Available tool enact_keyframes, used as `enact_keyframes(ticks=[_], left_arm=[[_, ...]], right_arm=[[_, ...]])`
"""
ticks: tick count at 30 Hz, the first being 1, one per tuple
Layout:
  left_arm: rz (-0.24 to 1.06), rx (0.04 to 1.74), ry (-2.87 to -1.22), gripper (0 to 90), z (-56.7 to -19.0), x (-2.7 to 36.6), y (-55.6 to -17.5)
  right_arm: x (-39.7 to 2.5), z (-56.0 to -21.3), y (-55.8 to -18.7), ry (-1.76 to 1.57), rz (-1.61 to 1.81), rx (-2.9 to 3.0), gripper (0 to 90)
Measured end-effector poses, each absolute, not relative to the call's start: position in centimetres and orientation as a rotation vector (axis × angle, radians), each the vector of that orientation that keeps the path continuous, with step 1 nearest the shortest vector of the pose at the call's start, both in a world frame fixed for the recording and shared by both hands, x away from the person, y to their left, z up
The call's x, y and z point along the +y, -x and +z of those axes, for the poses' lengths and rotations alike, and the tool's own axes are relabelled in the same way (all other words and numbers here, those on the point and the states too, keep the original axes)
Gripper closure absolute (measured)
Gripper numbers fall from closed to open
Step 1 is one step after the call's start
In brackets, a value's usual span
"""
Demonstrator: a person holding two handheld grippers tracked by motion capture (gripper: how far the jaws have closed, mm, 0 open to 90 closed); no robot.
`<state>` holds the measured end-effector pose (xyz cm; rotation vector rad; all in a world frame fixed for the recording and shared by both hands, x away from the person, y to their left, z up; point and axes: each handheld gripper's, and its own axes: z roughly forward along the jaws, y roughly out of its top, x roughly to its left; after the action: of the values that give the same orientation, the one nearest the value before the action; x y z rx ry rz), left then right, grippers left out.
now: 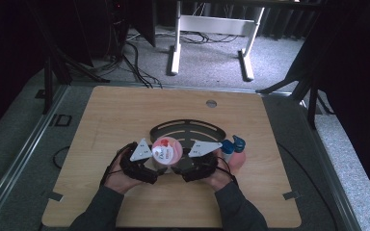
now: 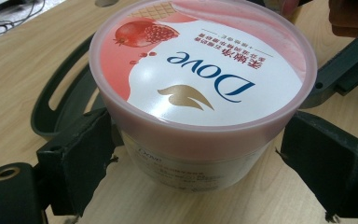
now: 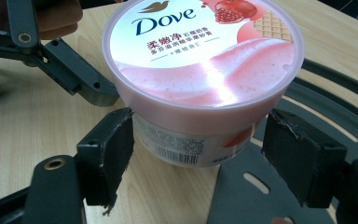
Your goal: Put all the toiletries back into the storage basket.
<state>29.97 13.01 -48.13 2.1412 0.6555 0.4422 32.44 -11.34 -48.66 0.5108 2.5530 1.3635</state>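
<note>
Tub (image 1: 165, 150) on table (image 1: 125, 115) between both grippers; tray (image 1: 188, 128) behind tub; bottle (image 1: 233, 144) right of it.

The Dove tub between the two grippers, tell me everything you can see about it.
The Dove tub is a round, squat plastic tub with a translucent pink lid, printed with the Dove logo, a pomegranate and Chinese text. The paler body carries a barcode label. It stands upright, lid on, on the wooden table, beside a black curved tray. The left hand-held gripper and right hand-held gripper each straddle the body; contact is unclear.
</note>
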Motion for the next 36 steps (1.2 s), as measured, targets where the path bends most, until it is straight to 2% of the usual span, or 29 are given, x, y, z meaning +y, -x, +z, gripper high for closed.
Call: enact_keyframes(ticks=[26, 36], left_arm=[[0.450, 0.655, -2.129, 10.1, -47.1, 13.6, -33.3], [0.444, 0.673, -2.133, 10.1, -47.8, 13.7, -34.9]], right_arm=[[-10.7, -47.4, -35.5, -0.541, 1.360, 2.536, 26.0], [-10.0, -47.8, -36.4, -0.579, 1.312, 2.510, 26.0]])
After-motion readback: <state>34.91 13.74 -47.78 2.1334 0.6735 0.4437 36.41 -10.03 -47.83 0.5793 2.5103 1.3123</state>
